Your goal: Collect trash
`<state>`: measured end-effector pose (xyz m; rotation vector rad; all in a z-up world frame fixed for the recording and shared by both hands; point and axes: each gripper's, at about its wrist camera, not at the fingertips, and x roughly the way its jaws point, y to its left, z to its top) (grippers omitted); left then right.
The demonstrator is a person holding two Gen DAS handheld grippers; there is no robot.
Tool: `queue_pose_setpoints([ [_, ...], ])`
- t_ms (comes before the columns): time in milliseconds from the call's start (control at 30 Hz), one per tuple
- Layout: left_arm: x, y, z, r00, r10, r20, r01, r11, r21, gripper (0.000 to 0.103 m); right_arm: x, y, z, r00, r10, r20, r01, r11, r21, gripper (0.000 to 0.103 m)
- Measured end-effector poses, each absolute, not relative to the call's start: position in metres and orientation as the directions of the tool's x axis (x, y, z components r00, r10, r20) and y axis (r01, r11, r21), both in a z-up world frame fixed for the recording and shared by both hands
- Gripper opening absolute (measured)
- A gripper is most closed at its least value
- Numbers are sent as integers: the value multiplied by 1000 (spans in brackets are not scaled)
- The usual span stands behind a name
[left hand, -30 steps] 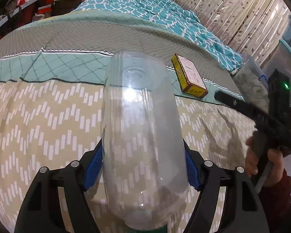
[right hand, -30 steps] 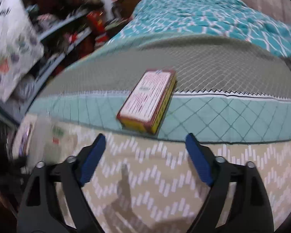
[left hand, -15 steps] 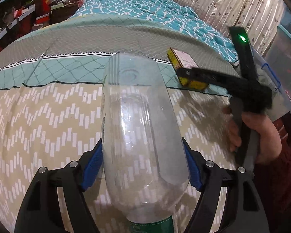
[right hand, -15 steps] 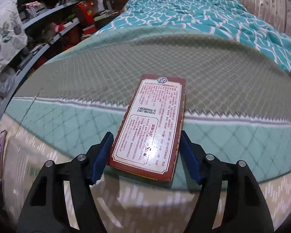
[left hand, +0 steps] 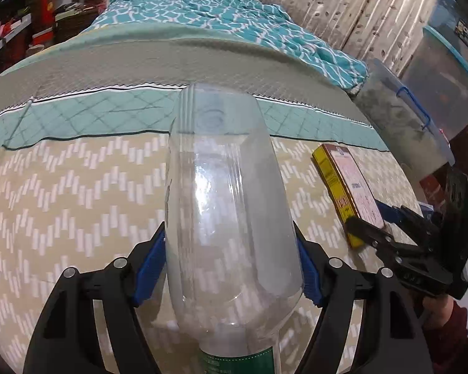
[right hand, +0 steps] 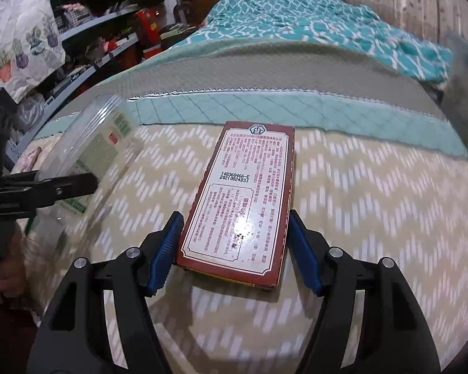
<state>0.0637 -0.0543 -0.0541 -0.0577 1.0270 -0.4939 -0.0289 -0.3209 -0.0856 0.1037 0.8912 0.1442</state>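
Over bed [right hand: 374, 205]: right gripper [right hand: 234, 251] clamps light, stiff carton [right hand: 243, 199] (long edges); left gripper [left hand: 231, 268] holds empty, slippery, crushable bottle [left hand: 227, 205] mid-body.

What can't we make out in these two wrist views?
- Bottle neck and cap: left view, cut off by the bottom edge.
- Box small print: right view, too small.
- Box underside: right view, hidden by the box itself.
- Bin contents: left view, cloudy wall.
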Motion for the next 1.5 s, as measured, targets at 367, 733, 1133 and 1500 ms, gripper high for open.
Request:
queue_pose_setpoints([
  [367,67,-38,-53,413,-425,-805,322,895,-307,70,-27,-321,-86,615,165,-772,-77,986,149,78],
  [733,65,-43,-50,372,-467,-802,359,869,-340,66,-31,-331,-83,637,186,-748,-62,980,190,66],
  [1133,68,-191,-19,213,-583,-784,633,693,-344,66,-87,-445,-57,749,-1,-662,203,953,227,65],
  [1500,27,-486,-17,-76,-585,-808,875,349,-335,66,-164,-665,-37,672,-334,-661,589,782,203,65],
])
